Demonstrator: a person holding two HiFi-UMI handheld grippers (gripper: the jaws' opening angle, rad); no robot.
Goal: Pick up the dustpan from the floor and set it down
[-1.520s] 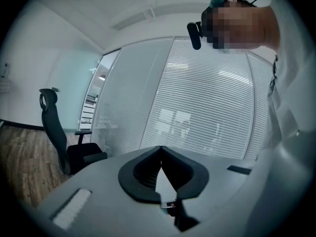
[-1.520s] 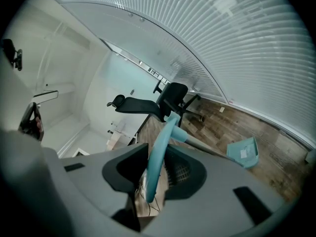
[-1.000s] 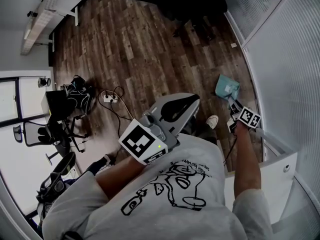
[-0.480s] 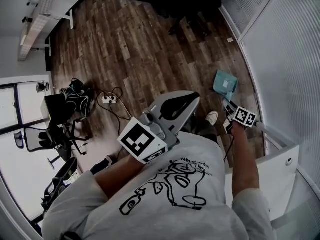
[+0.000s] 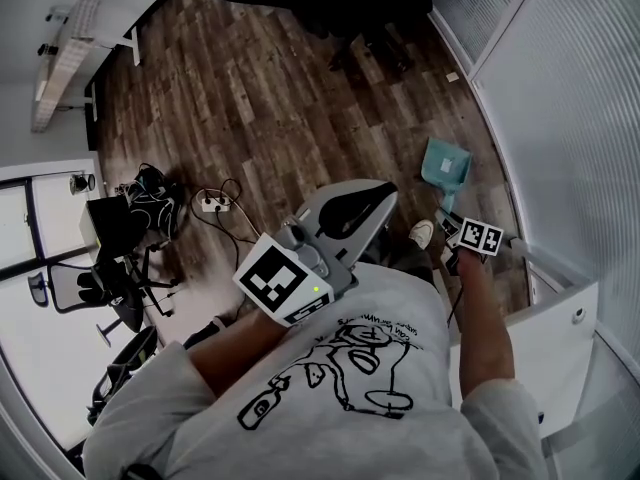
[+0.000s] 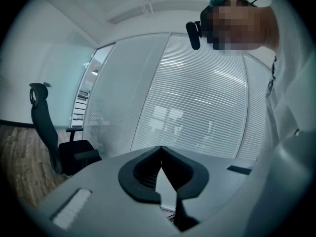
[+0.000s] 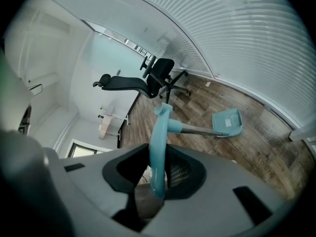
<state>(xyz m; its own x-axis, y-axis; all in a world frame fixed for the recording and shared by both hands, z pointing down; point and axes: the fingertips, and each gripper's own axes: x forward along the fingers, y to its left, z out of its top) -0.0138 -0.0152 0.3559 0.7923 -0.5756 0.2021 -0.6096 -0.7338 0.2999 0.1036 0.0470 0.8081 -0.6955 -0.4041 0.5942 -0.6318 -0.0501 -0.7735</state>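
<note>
The teal dustpan (image 5: 443,163) has a long metal shaft and a teal grip. Its pan (image 7: 228,122) hangs low by the wooden floor near the glass wall; contact with the floor cannot be made out. My right gripper (image 5: 452,230) is shut on the teal grip (image 7: 159,132), which stands upright between the jaws (image 7: 158,152). My left gripper (image 5: 372,200) is held up in front of the person's chest, far from the dustpan. In the left gripper view its jaws (image 6: 160,152) meet with nothing between them.
A black office chair (image 5: 370,8) stands further out on the wooden floor (image 5: 270,98). The blind-covered glass wall (image 5: 570,108) runs along the right. A white cabinet (image 5: 535,343) is beside the right arm. Cables and a power strip (image 5: 215,198) lie at left, by a bag (image 5: 150,186).
The right gripper and the dustpan have drifted a little leftward and downward in the head view, with the pan nearer the floor. The left gripper has stayed where it was.
</note>
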